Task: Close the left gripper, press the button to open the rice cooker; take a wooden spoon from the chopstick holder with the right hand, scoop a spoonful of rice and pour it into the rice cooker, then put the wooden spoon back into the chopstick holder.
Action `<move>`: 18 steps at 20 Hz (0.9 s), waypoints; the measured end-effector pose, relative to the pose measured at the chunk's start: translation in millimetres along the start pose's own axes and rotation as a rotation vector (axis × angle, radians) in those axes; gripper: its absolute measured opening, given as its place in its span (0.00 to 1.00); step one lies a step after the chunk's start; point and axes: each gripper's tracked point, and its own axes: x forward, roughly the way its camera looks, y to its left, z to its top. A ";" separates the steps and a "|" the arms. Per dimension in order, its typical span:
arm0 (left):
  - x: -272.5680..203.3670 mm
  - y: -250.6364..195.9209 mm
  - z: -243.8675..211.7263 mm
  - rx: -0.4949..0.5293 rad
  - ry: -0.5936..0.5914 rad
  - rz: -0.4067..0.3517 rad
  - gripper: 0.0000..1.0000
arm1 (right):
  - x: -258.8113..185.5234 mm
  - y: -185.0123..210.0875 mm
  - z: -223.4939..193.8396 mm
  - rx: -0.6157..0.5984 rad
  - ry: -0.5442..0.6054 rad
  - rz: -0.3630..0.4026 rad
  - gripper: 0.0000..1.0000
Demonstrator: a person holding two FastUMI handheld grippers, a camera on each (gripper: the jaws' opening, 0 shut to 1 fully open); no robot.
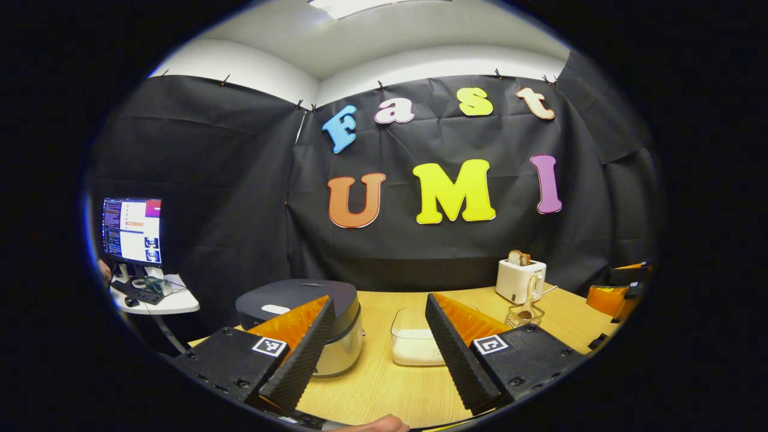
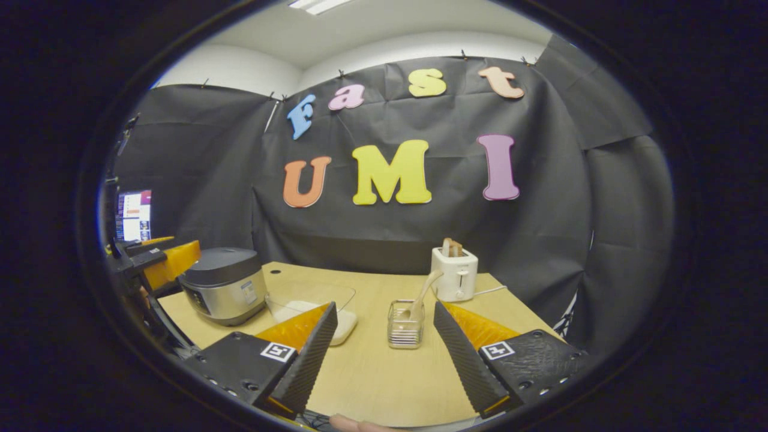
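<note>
Fingers of both my grippers, the left gripper point(image 1: 379, 348) and the right gripper point(image 2: 384, 354), stand spread wide and empty above the pale wood-grain table point(image 2: 384, 372), their inner faces ribbed. Just beyond sits a clear squarish container point(image 2: 336, 306) holding white rice, and beside it a small see-through chopstick holder point(image 2: 405, 325) with the wooden spoon point(image 2: 425, 291) leaning out of it. Farther left the round rice cooker point(image 1: 312, 321), dark lid shut over a shiny metal body, and at the back a white toaster point(image 2: 455, 273) holding bread.

A recording booth: black cloth wall point(image 1: 228, 198), wooden table point(image 1: 384, 384), monitor point(image 1: 132, 231) on a side desk point(image 1: 174, 303).
</note>
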 end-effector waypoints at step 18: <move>-19.7 -15.8 29.7 -0.038 -0.042 0.021 0.96 | -13.4 -33.4 4.4 0.016 -0.038 0.022 0.92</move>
